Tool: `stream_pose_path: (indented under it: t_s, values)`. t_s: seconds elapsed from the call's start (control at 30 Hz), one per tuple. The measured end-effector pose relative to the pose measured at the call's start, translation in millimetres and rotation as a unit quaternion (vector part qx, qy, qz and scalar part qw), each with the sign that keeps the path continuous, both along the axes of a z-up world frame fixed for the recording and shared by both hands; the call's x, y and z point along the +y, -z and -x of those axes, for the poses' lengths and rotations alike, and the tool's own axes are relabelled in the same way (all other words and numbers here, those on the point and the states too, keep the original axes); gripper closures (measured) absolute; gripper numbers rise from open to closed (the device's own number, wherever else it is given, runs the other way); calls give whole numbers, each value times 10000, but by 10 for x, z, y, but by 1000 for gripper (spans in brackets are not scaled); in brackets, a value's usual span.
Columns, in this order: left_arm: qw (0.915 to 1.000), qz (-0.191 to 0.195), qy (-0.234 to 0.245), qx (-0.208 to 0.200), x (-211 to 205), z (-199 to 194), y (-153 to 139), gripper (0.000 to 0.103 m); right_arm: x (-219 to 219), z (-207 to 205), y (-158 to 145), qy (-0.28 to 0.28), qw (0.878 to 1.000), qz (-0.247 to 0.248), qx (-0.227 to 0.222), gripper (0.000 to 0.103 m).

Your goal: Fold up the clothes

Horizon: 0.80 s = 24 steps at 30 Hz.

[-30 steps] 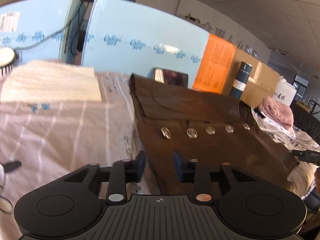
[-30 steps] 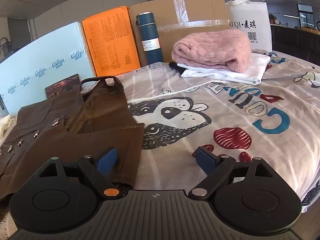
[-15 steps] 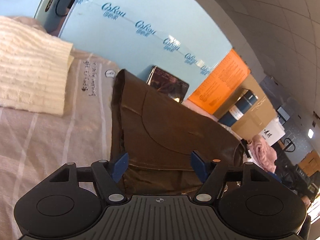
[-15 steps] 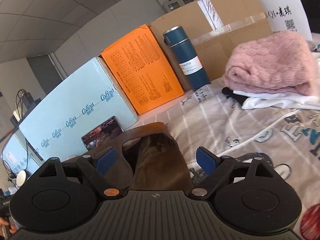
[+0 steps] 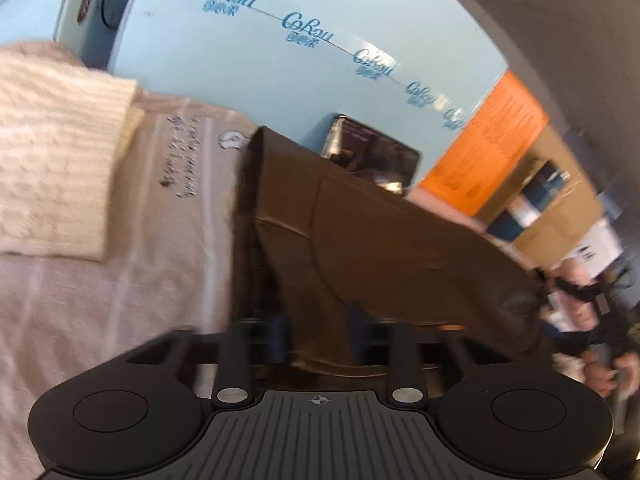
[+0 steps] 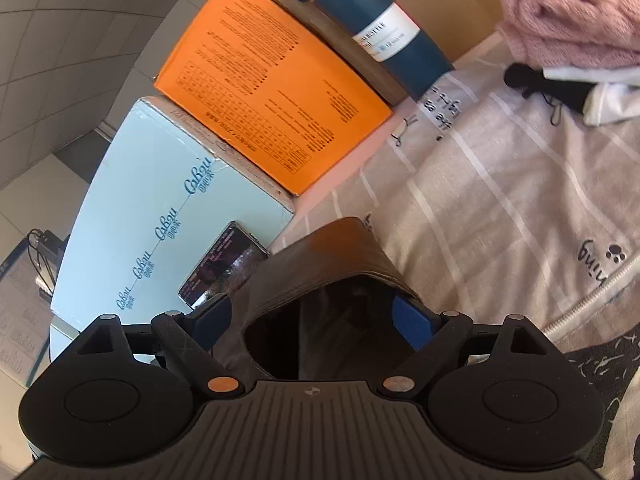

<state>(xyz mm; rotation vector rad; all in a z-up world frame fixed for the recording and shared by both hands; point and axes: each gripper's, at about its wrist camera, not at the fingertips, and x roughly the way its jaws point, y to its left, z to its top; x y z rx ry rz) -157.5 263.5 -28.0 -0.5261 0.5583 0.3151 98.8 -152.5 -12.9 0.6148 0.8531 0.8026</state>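
Brown vest (image 5: 400,240) lies flat on the bed sheet (image 5: 120,300), right of a folded cream knit (image 5: 52,152) and in front of the pale blue box (image 5: 280,80).

Left tongs (image 5: 316,336): blurred, but fingers pulled together, clamped on the vest's near edge, which bunches up between them.

Right tongs (image 6: 312,320): fingers (image 6: 412,322) set wide apart, straddling a raised loop of the vest (image 6: 340,256) with a dark opening under it. Right pad sits against the loop's edge, left pad just beside the fabric; can't tell if there's any real squeeze.

Behind the vest in the right wrist view: phone (image 6: 224,268) leaning on the blue box, orange box (image 6: 272,92), dark blue bottle (image 6: 372,28), pink knit (image 6: 572,8) stacked on white clothing.
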Motion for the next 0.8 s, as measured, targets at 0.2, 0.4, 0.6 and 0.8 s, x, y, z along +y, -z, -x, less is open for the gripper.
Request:
stream_pose_path:
  t_s: [0.2, 0.4, 0.6, 0.8]
  values:
    - [9966, -116, 23, -819, -111, 285, -234, 100, -64, 6, 9, 36, 9999, -114, -94, 16]
    - [9955, 93, -188, -929, -82, 431, -335, 100, -114, 61, -65, 209, 9991, -78, -363, 16]
    - [9994, -95, -282, 163, -128, 353, -43, 95, -94, 193, -190, 159, 9948, 445, -905, 15]
    - [9918, -1242, -309, 51, -291, 347, -319, 72, -187, 377, -334, 176, 9831, 729, -1671, 14]
